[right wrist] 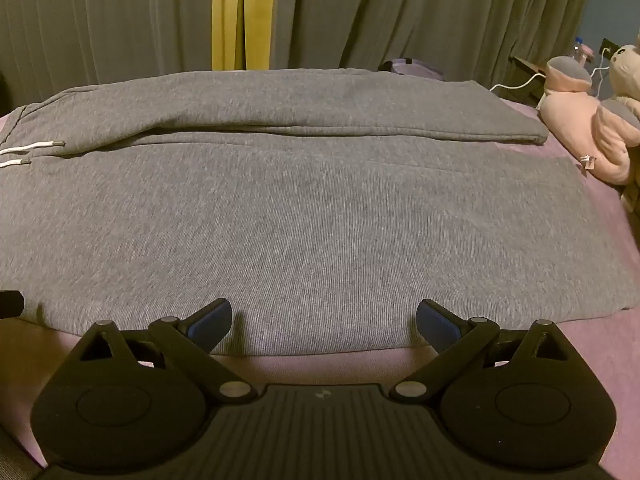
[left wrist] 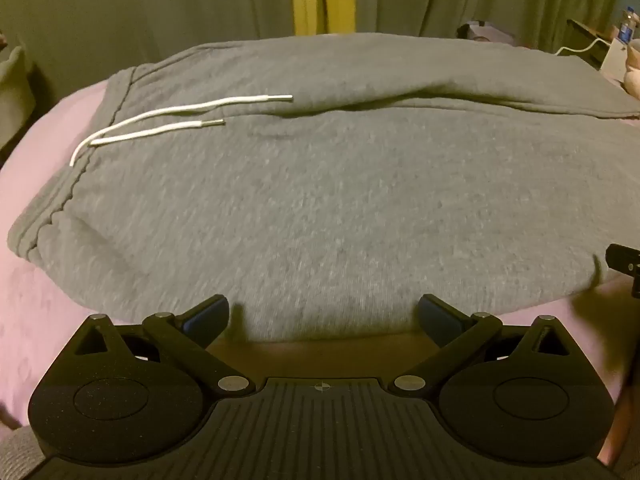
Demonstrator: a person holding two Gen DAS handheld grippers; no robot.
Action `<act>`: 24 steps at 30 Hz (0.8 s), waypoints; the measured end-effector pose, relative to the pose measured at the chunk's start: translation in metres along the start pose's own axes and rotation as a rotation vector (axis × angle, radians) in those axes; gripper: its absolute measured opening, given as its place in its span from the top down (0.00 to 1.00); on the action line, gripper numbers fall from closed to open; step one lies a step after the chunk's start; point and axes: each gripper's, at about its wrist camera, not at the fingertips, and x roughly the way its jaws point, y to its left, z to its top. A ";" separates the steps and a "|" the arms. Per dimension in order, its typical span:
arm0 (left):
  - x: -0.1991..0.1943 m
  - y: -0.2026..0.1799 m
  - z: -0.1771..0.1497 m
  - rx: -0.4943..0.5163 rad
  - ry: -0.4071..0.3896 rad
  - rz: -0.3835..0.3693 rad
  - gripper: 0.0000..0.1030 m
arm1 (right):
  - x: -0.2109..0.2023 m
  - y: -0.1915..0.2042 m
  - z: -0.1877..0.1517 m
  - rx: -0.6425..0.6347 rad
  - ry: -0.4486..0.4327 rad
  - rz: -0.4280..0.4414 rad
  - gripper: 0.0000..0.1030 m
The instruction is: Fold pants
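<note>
A: Left wrist view first. Where are the pants?

B: The grey pants [left wrist: 320,184] lie flat on a pink bedsheet [left wrist: 36,200], long axis running left to right across the view. The waistband [left wrist: 52,216] is at the left end, with the white drawstrings [left wrist: 168,120] lying on the fabric, tips pointing right. The legs stretch off to the right, one beside the other, the far leg's edge overlapping the near one.

A: And the left gripper [left wrist: 322,318]?

B: Spread wide, holding nothing, its blue-padded fingers [left wrist: 206,318] at the near edge of the pants. Whether they touch the cloth, I cannot tell.

A: Right wrist view?

B: Same layout: pants [right wrist: 320,220] lengthwise left to right, drawstrings [right wrist: 30,152] at far left, leg hems [right wrist: 536,136] at right, pointing toward a pink plush toy [right wrist: 580,128] on the sheet [right wrist: 600,220]. Green curtains [right wrist: 400,12] hang behind.

A: The right gripper [right wrist: 324,320]?

B: Also released and empty, at the near edge of the near leg.
</note>
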 end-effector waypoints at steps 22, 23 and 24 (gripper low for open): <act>0.001 0.000 0.001 -0.006 0.012 0.007 0.00 | 0.000 -0.002 0.000 0.004 0.000 0.003 0.04; 0.001 -0.001 0.001 -0.006 0.011 0.007 0.00 | 0.000 -0.002 0.000 0.004 0.000 0.004 0.04; 0.003 -0.001 0.000 -0.007 0.011 0.007 0.00 | 0.000 -0.002 0.000 0.004 0.000 0.004 0.04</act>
